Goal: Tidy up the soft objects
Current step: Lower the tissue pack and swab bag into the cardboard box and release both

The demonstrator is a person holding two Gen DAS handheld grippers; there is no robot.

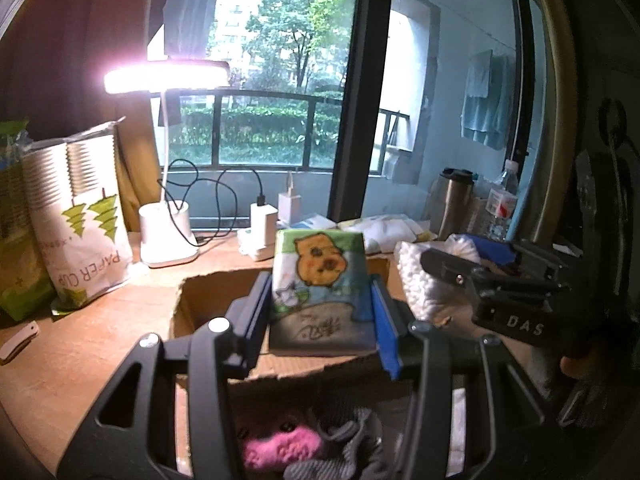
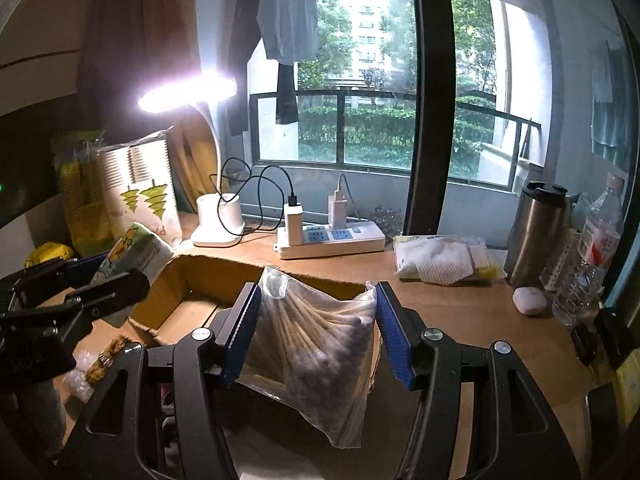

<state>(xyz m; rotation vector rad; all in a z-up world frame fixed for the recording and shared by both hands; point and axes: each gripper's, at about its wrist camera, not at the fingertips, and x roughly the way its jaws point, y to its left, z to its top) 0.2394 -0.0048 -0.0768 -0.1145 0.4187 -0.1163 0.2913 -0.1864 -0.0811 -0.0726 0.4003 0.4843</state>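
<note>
My left gripper [image 1: 320, 304] is shut on a tissue pack [image 1: 320, 276] printed with an orange cartoon animal, held above an open cardboard box [image 1: 200, 296]. A pink plush toy [image 1: 280, 446] and grey fabric [image 1: 344, 452] lie inside the box. My right gripper [image 2: 316, 320] is shut on a clear bag of cotton swabs [image 2: 316, 344], held over the same box [image 2: 192, 280]. The left gripper with its tissue pack [image 2: 136, 252] shows at the left of the right wrist view. The right gripper and its swab bag [image 1: 420, 276] show at the right of the left wrist view.
A lit desk lamp [image 2: 218, 220], a power strip with chargers [image 2: 332, 238], a bag of paper cups [image 1: 80, 224], a steel tumbler [image 2: 536, 232], a water bottle [image 2: 592, 256], a white packet [image 2: 444, 258] and a small white case [image 2: 530, 300] stand on the wooden desk by the window.
</note>
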